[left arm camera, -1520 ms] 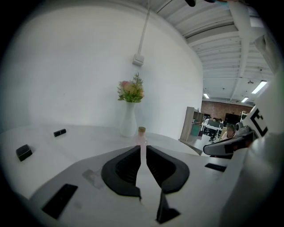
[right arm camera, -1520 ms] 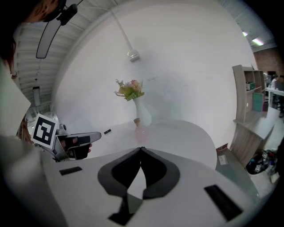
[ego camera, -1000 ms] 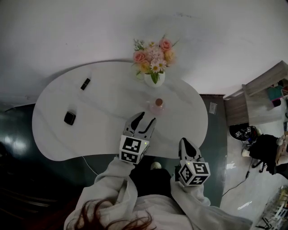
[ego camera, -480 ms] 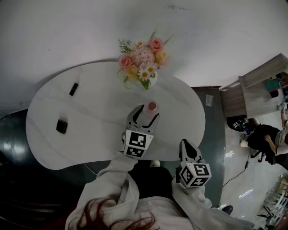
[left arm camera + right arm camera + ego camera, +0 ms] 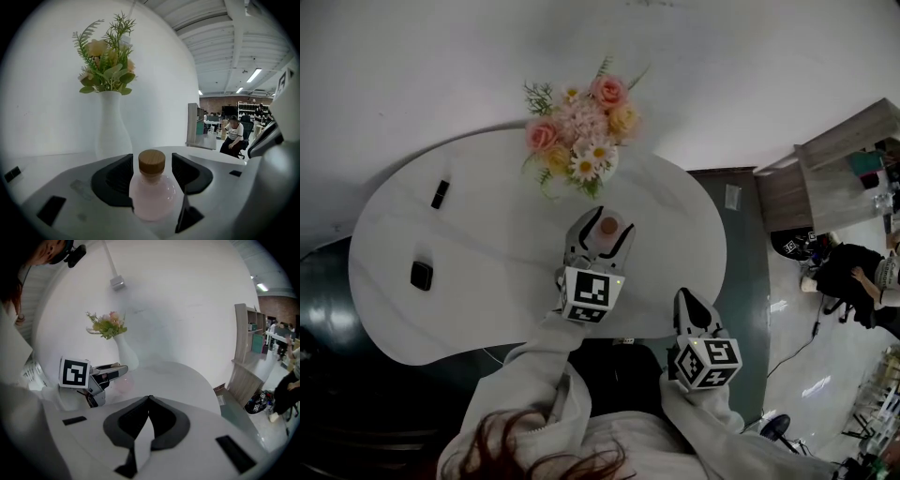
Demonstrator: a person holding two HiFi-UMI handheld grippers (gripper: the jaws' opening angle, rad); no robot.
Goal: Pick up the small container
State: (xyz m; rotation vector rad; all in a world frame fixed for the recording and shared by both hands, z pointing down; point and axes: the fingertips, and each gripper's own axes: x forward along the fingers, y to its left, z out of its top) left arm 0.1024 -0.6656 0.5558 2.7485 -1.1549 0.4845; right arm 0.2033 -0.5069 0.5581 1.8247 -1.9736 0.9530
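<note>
1. Small container (image 5: 607, 228) is standing upright, cap up, a little right of the middle of the table (image 5: 487, 244), between its far and near edges.
2. Left gripper (image 5: 151, 165) is reaching in over the near edge. Its jaws have just been opening and are standing wide, 1 on each side of the round pink body, not yet pressing it.
3. Closing across that body, below the neck, is looking like the coming move.
4. Right gripper (image 5: 149, 398) is hanging back by the near edge, farther off, jaws together and holding nothing.
5. Vase of flowers (image 5: 581, 150) is standing just behind, toward the far edge, clear of the jaws.
6. Near the left edge, 2 small dark things (image 5: 421, 275) are lying well apart.
</note>
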